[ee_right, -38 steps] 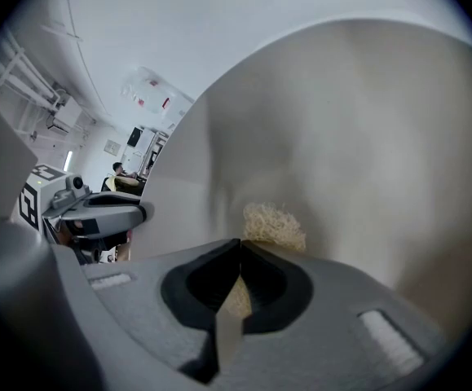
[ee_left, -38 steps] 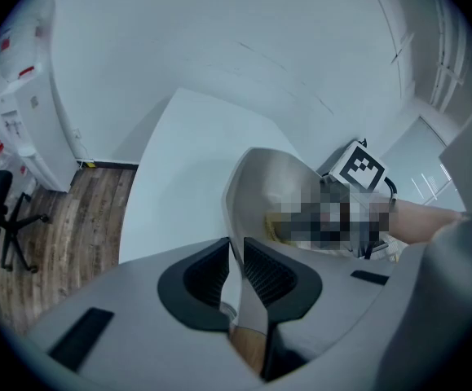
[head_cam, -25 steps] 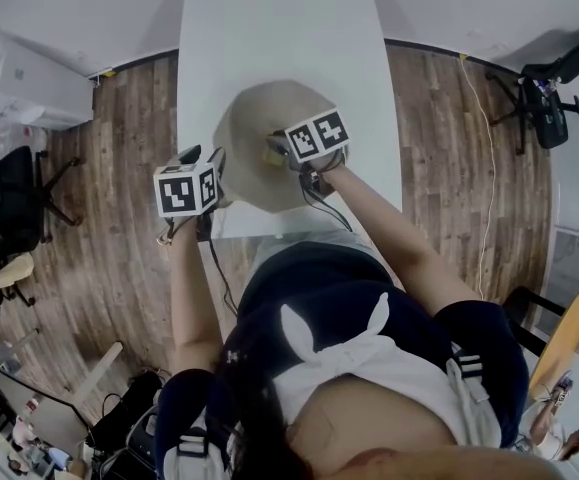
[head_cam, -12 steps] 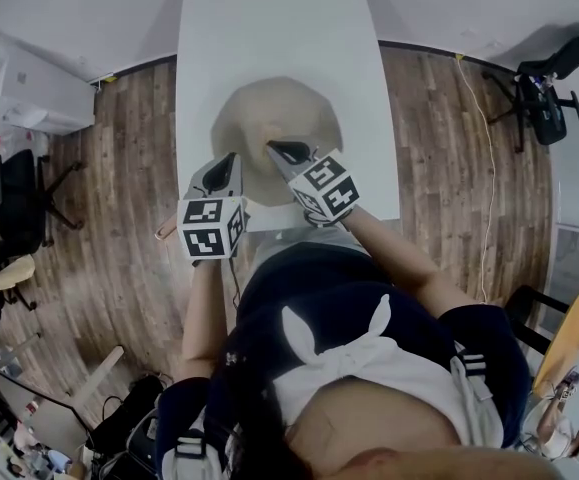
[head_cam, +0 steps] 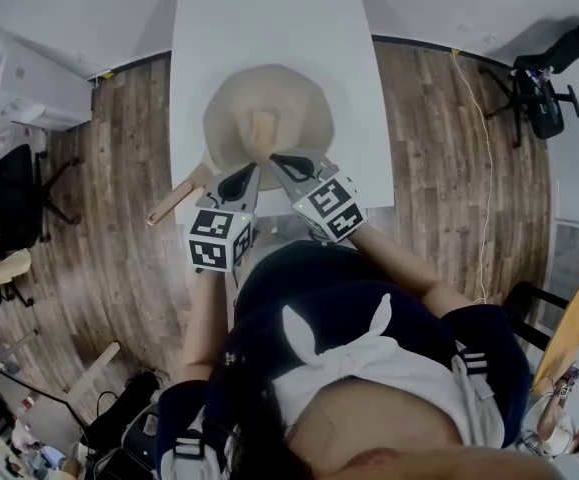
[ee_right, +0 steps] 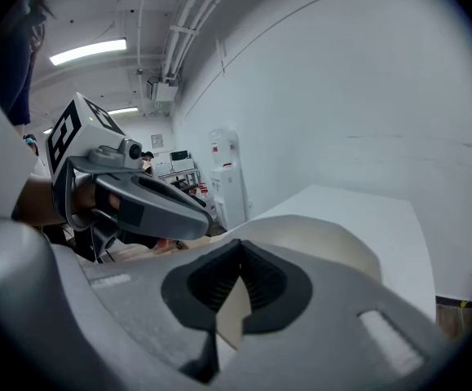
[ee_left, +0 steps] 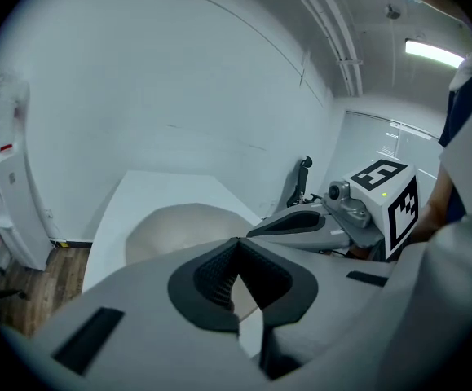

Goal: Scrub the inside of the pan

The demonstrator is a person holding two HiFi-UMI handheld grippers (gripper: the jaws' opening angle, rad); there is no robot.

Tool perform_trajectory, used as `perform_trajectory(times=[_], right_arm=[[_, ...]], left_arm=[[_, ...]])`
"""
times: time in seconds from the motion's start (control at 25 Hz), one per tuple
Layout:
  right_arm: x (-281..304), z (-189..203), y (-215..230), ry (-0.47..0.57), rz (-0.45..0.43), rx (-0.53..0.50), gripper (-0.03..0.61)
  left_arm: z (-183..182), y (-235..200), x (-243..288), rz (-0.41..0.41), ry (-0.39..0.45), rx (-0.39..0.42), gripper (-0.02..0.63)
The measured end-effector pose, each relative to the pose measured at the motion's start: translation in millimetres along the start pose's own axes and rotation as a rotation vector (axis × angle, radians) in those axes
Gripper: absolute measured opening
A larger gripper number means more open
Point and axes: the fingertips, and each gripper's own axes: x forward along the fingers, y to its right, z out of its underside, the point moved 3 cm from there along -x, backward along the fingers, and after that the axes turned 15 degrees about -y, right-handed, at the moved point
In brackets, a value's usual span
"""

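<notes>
Jaws just closed together on nothing, the left gripper (head_cam: 241,178) and right gripper (head_cam: 289,164) hover side by side at the near rim of the beige pan (head_cam: 289,93), which sits on the white table (head_cam: 269,18), its wooden handle (head_cam: 172,201) jutting past the table's left edge.

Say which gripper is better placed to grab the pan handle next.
Left, probably. The pan handle sticks out on the side of the left gripper, which is shut and empty; the right gripper, also shut, sits farther from it.

matt beige pan (head_cam: 304,108) — wooden handle (head_cam: 174,200) — on smooth white table (head_cam: 259,18).
</notes>
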Motion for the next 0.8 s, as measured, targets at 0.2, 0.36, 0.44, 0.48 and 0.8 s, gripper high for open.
perform_trajectory(times=[0.2, 0.36, 0.44, 0.48, 0.8], right_arm=[[-9.8, 13.0, -7.3, 0.009, 0.009, 0.028, -0.001], [-26.9, 23.3, -18.2, 0.029, 0.006, 0.048, 0.000], [-36.4, 28.7, -21.8, 0.034, 0.003, 0.058, 0.000], [-40.4, 31.3, -23.6, 0.037, 0.002, 0.065, 0.000], [-59.8, 57.2, -41.6, 0.053, 0.005, 0.102, 0.000]], left_arm=[[11.0, 18.1, -2.8, 0.008, 0.013, 0.019, 0.005], [26.7, 32.3, -5.7, 0.017, 0.012, 0.009, 0.005], [31.9, 39.4, -5.8, 0.021, 0.010, 0.008, 0.005], [33.6, 43.3, -6.1, 0.024, 0.012, 0.009, 0.005], [55.7, 71.3, -4.2, 0.040, 0.001, 0.023, 0.005]])
